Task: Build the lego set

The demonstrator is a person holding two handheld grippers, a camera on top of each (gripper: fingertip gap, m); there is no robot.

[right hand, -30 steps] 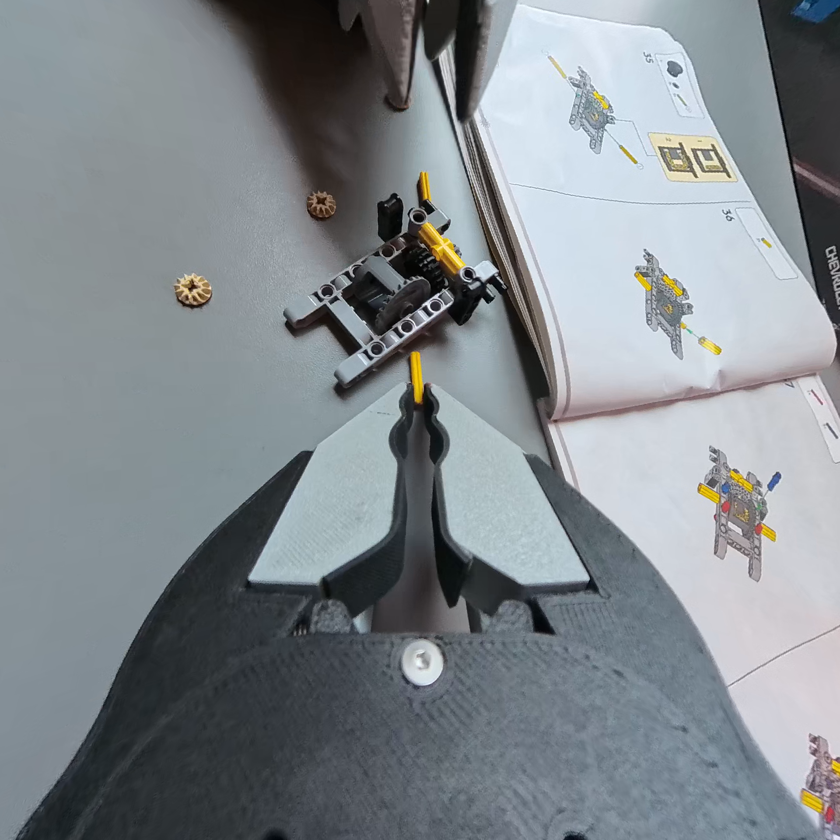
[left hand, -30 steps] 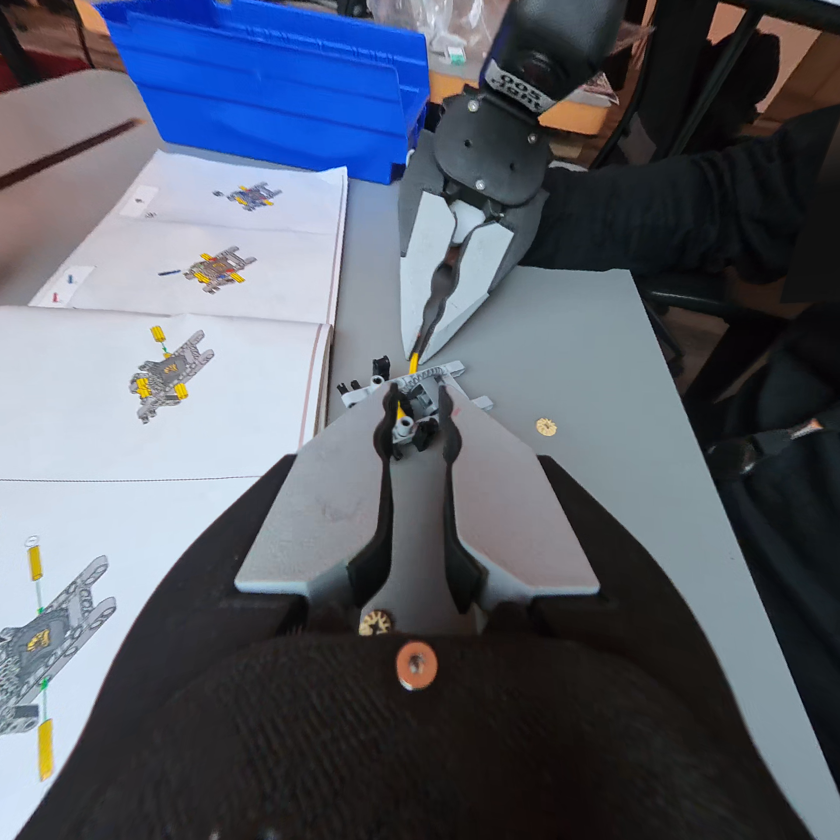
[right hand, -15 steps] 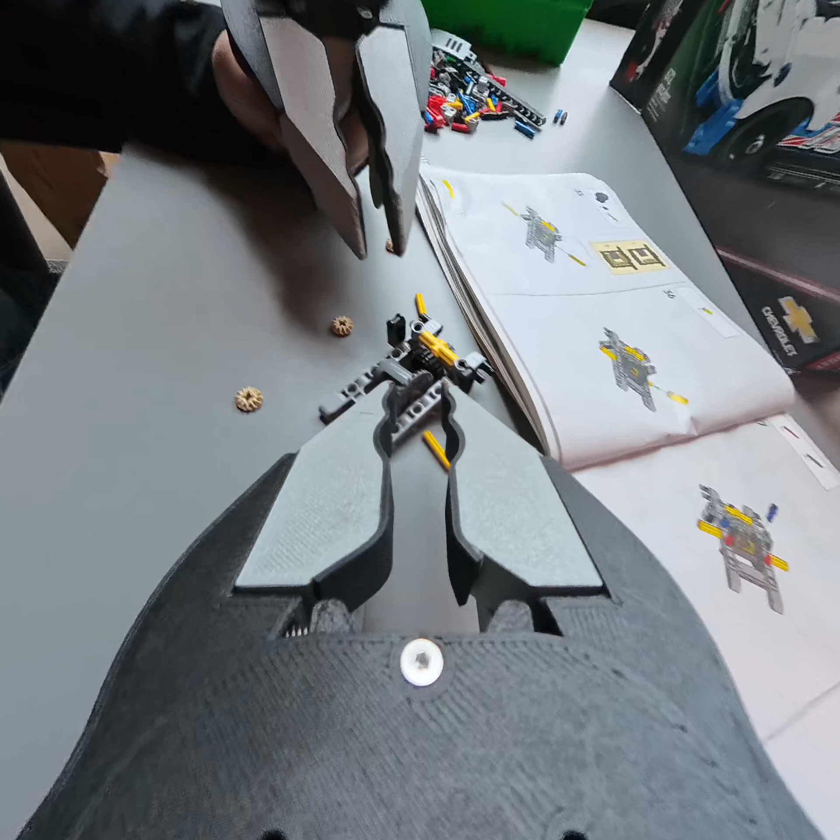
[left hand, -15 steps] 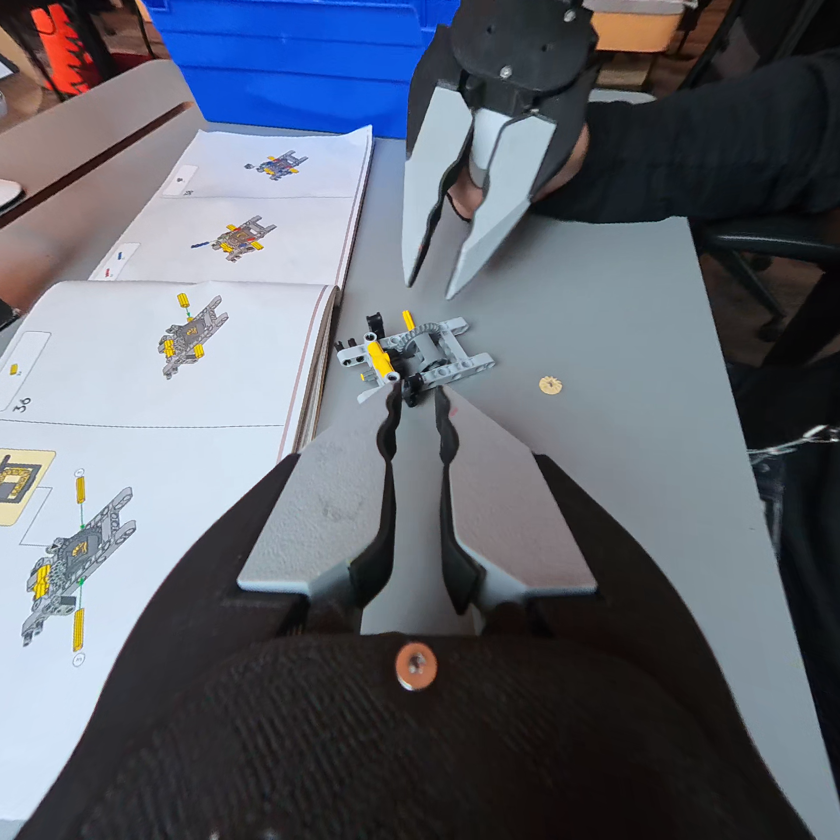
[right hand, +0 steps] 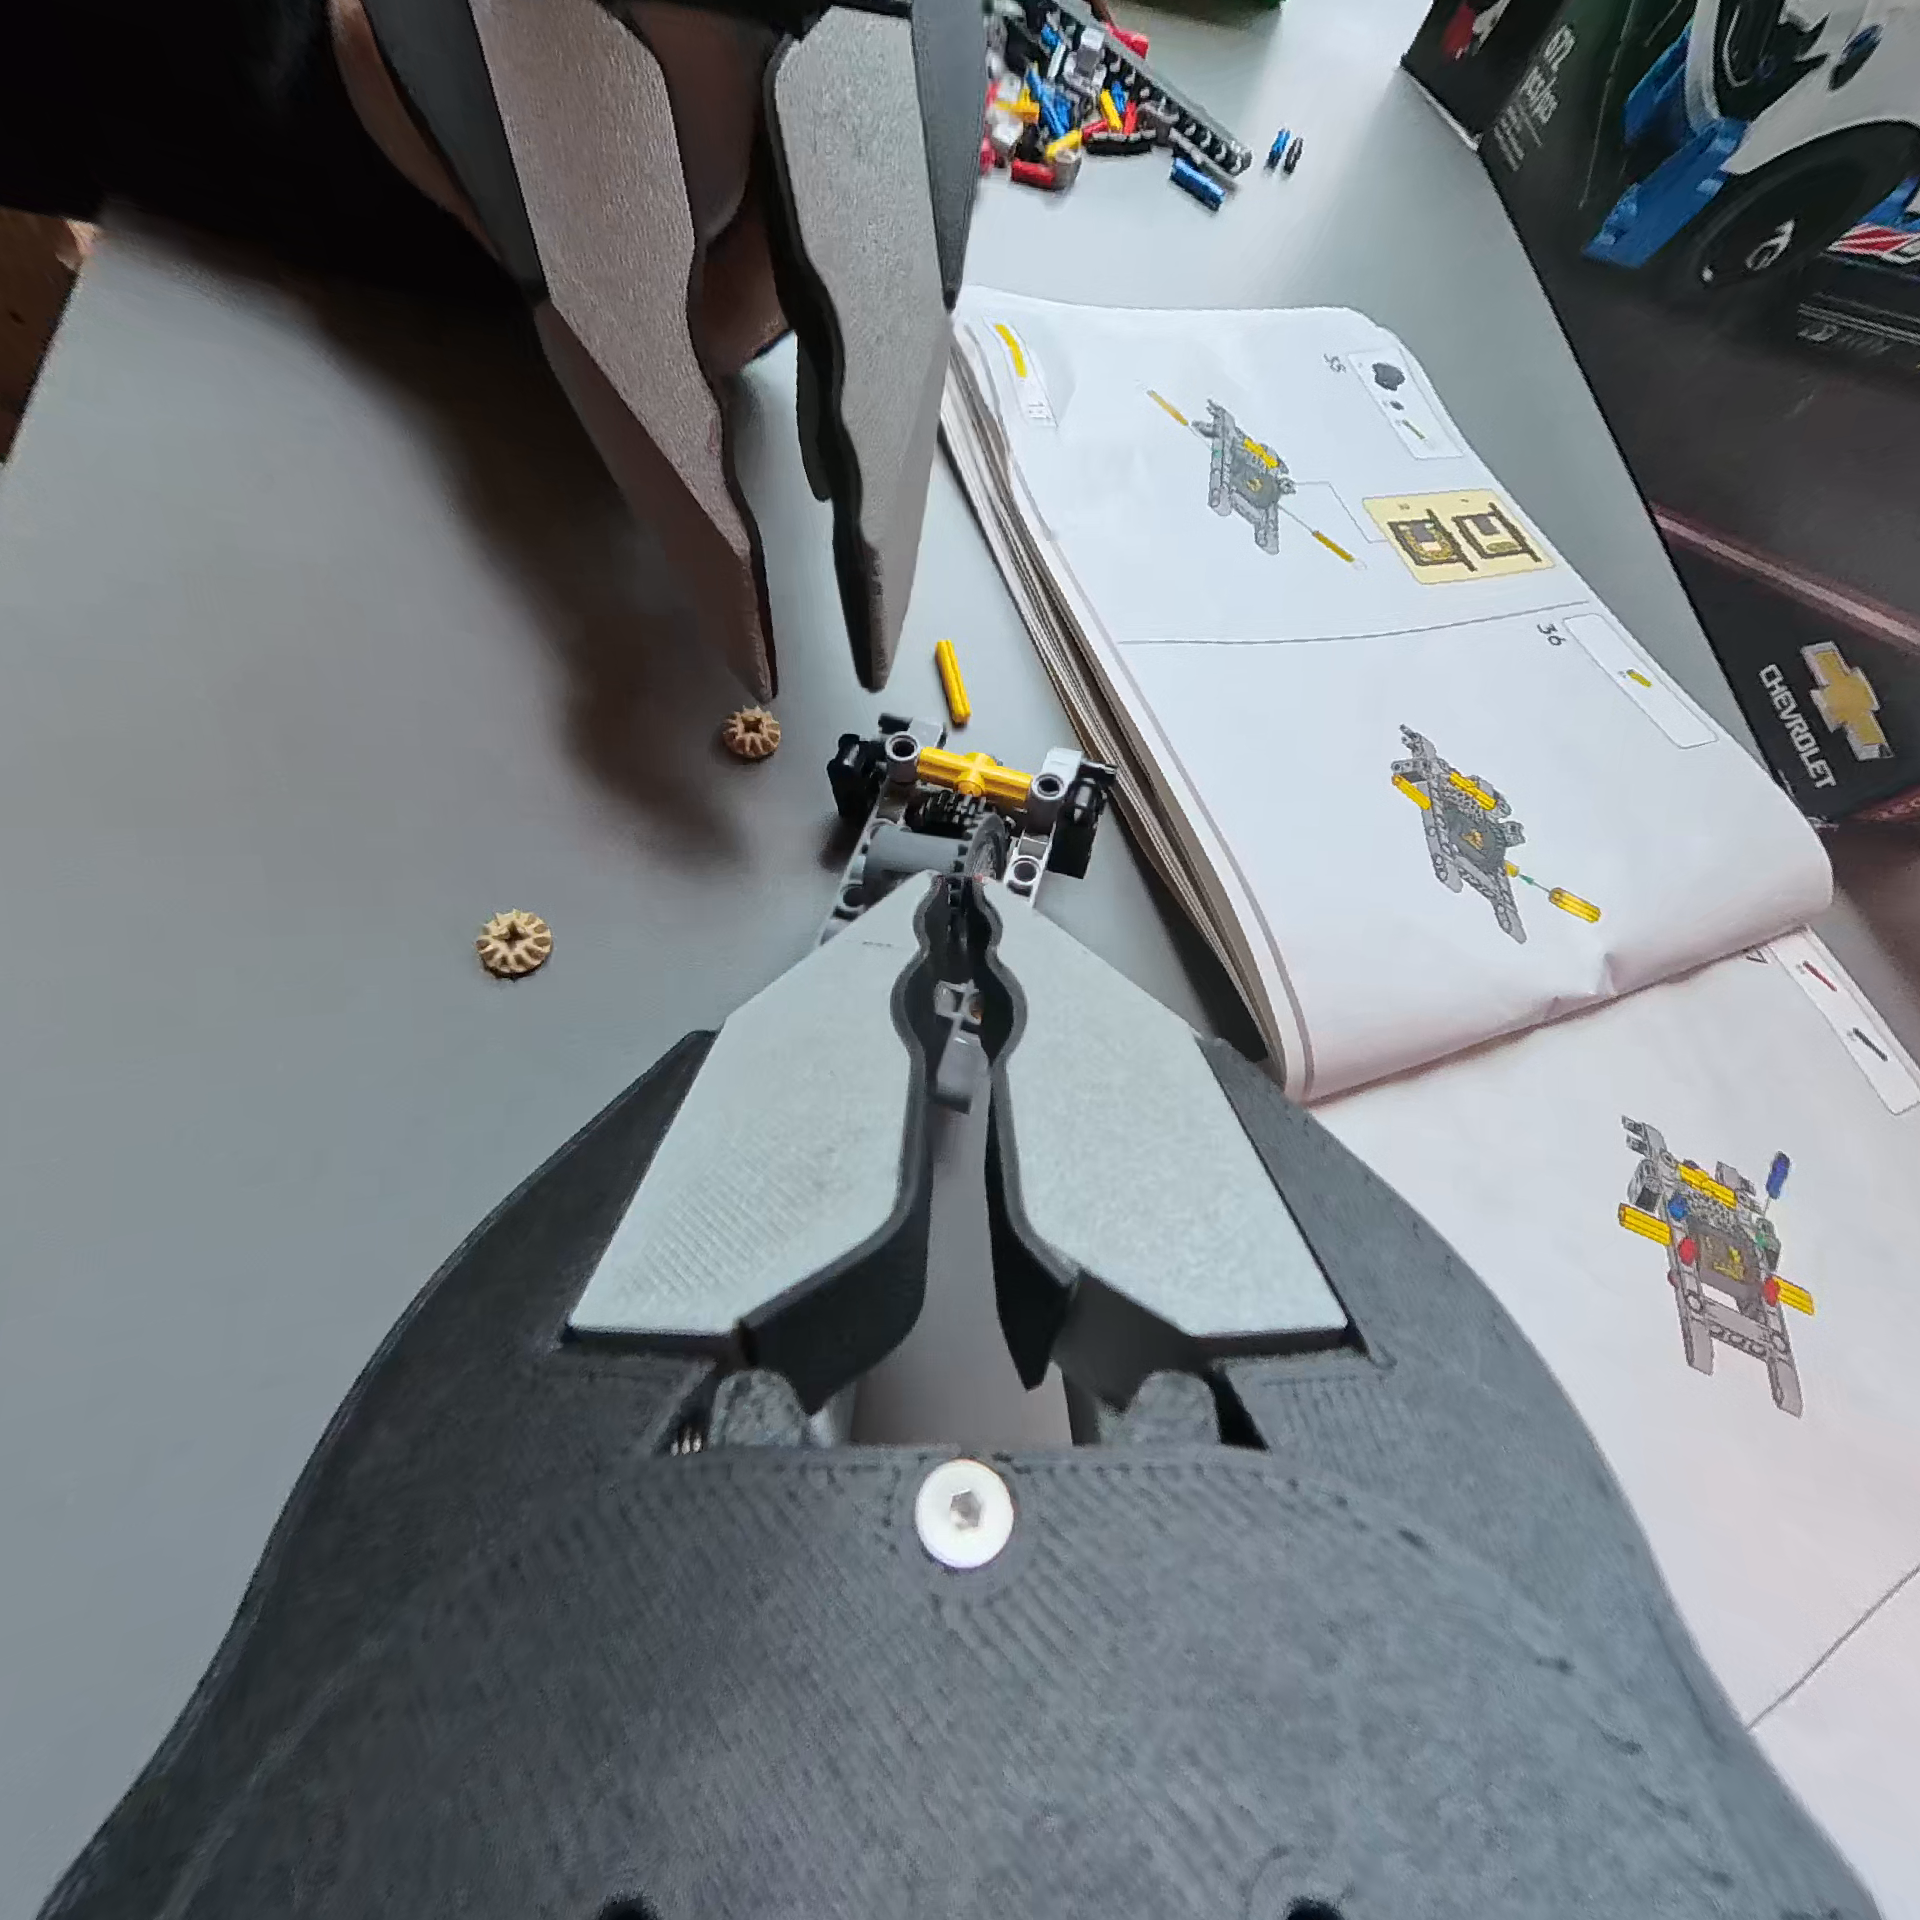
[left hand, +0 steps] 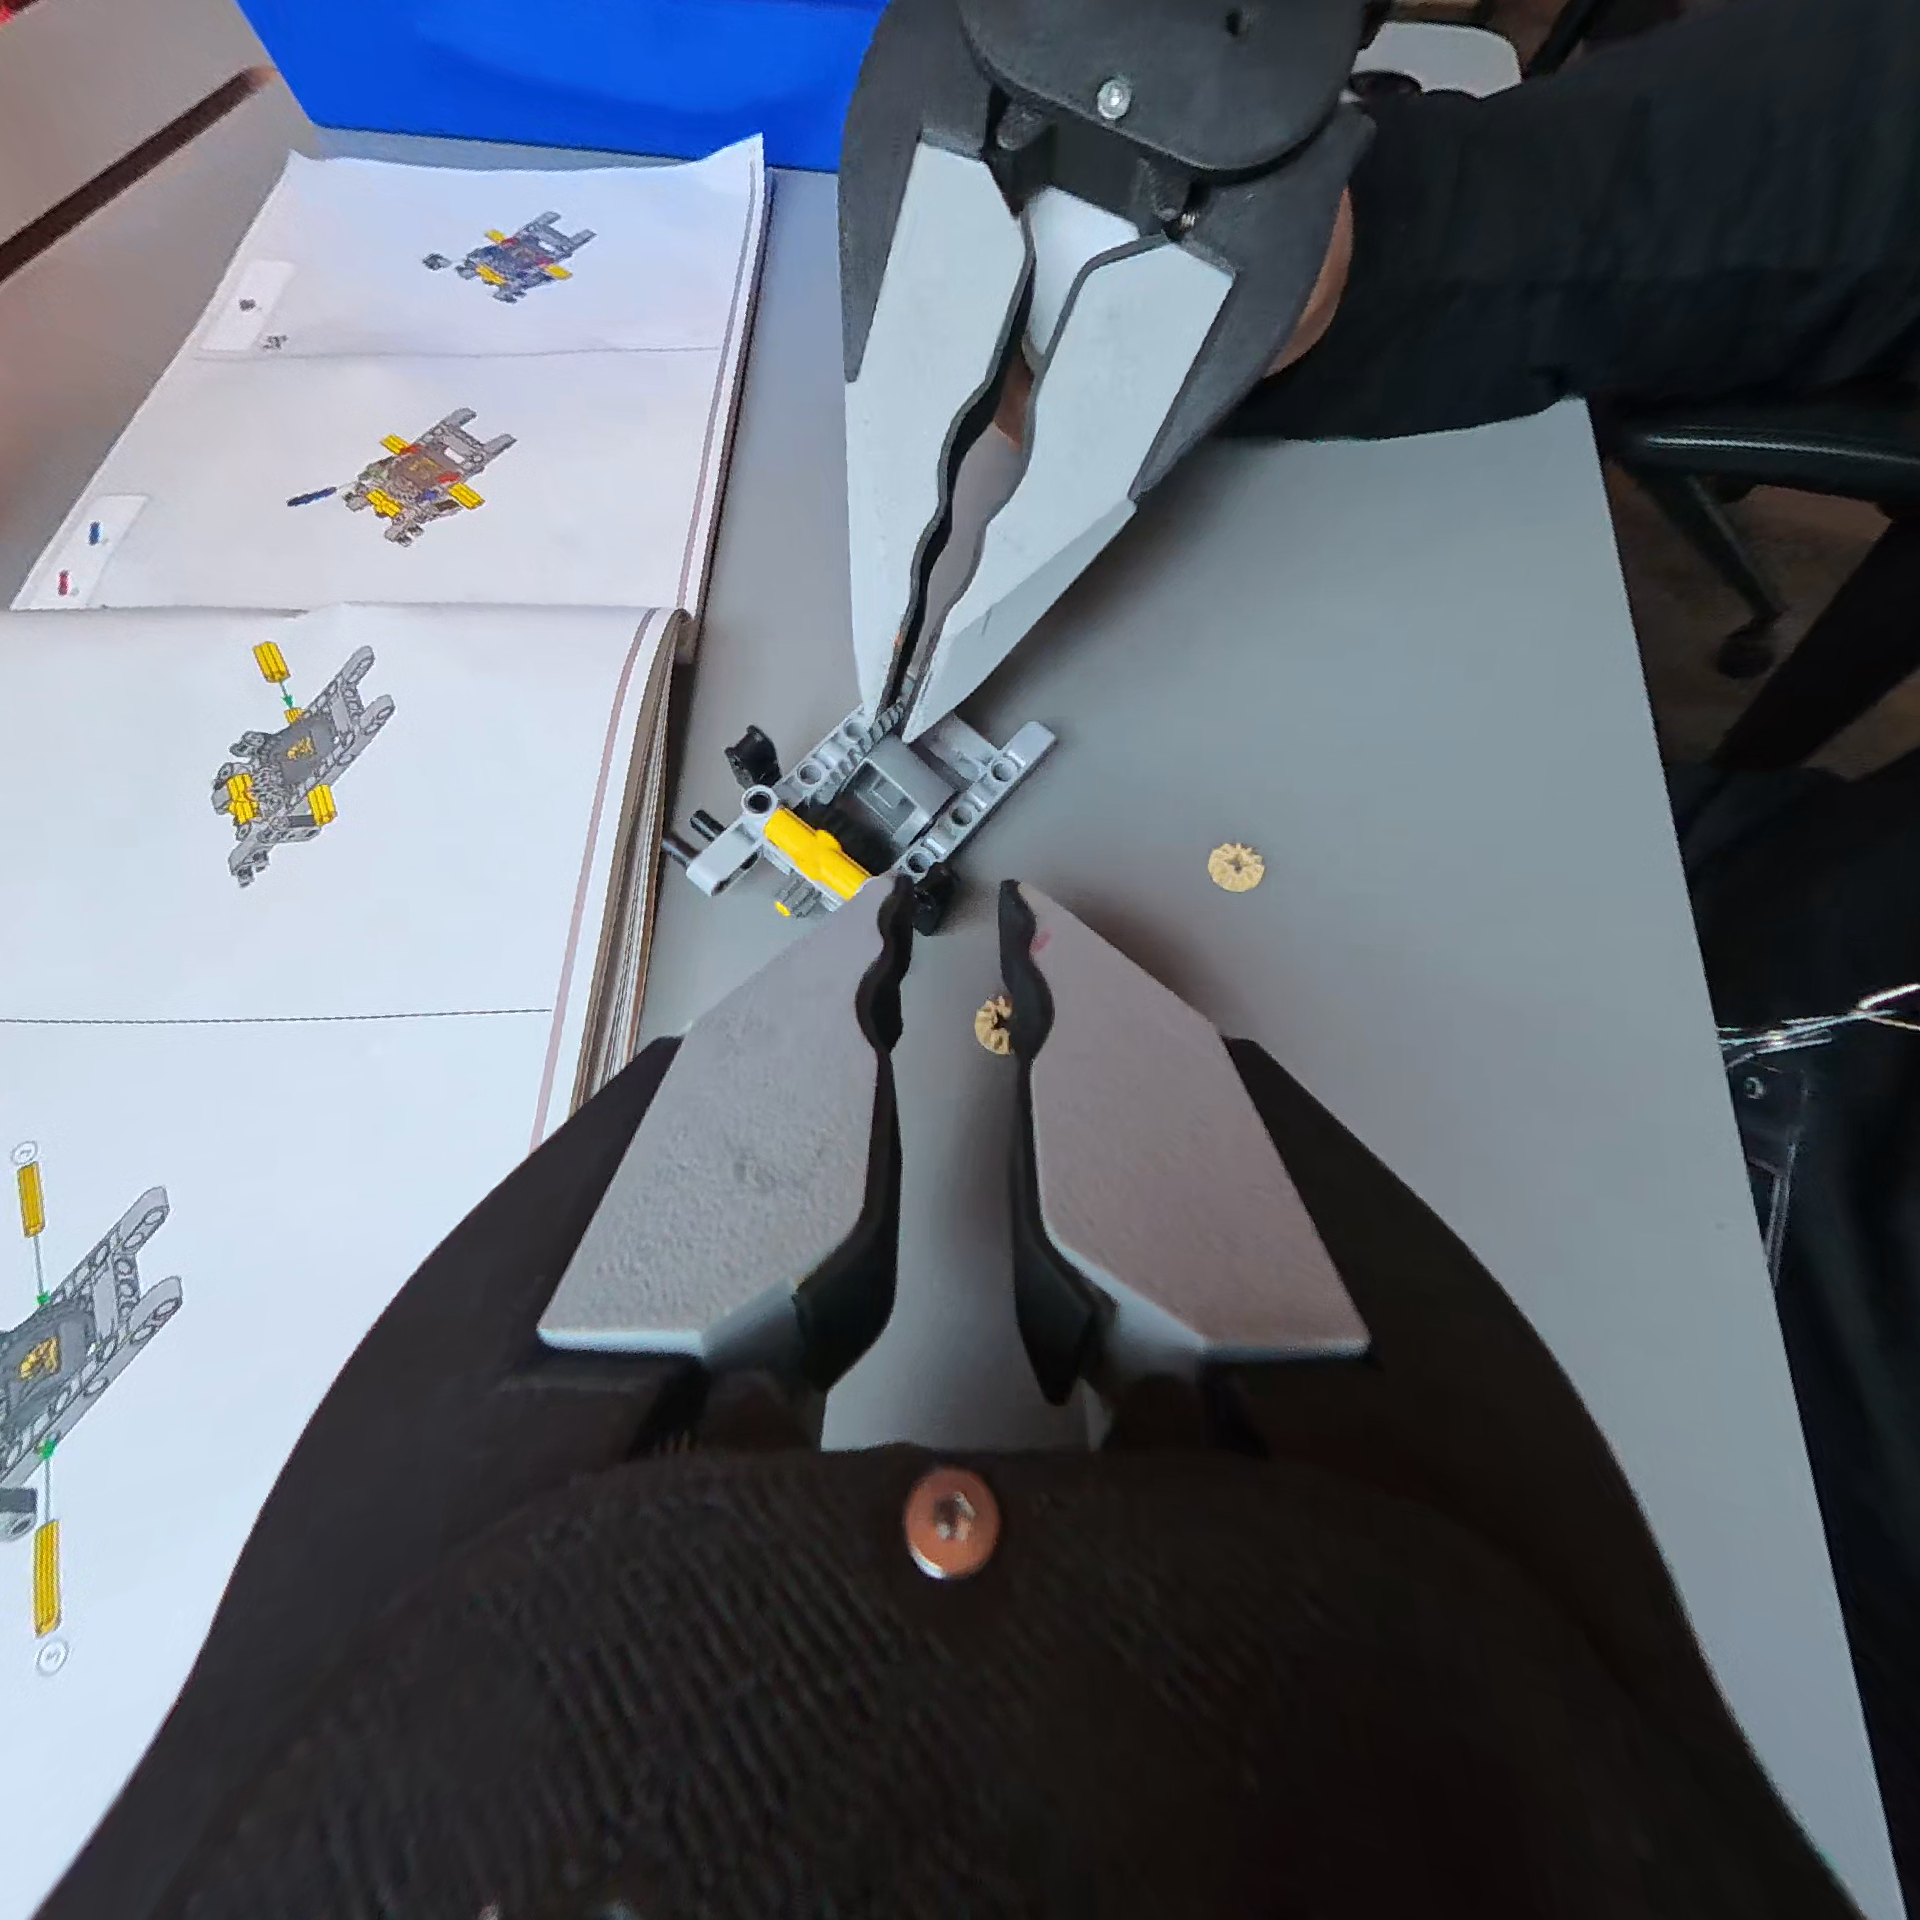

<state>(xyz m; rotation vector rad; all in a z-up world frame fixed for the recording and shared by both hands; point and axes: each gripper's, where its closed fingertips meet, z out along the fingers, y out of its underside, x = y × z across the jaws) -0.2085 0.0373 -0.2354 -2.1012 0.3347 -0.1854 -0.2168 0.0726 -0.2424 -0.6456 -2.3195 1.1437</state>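
Observation:
A small grey lego frame assembly with a yellow connector and black gears lies on the grey table beside the open instruction booklet. My right gripper is shut on a grey beam at the assembly's near end. In the left wrist view the right gripper reaches down from the top. My left gripper is open and empty, its tips just short of the assembly. In the right wrist view the left gripper hangs above the table. A loose yellow axle lies beside it.
Two tan gears lie on the table right of the assembly, and show in the right wrist view. A blue bin stands at the back. A pile of loose pieces and the set's box lie beyond the booklet. Across from one pair of fingers to the other is roughly 5 cm. The loose yellow axle is about 5 cm from my left fingertips.
My right gripper has let go of the yellow axle, which now lies on the table, and has shut on the assembly's grey beam. My left gripper has drawn back off the assembly.

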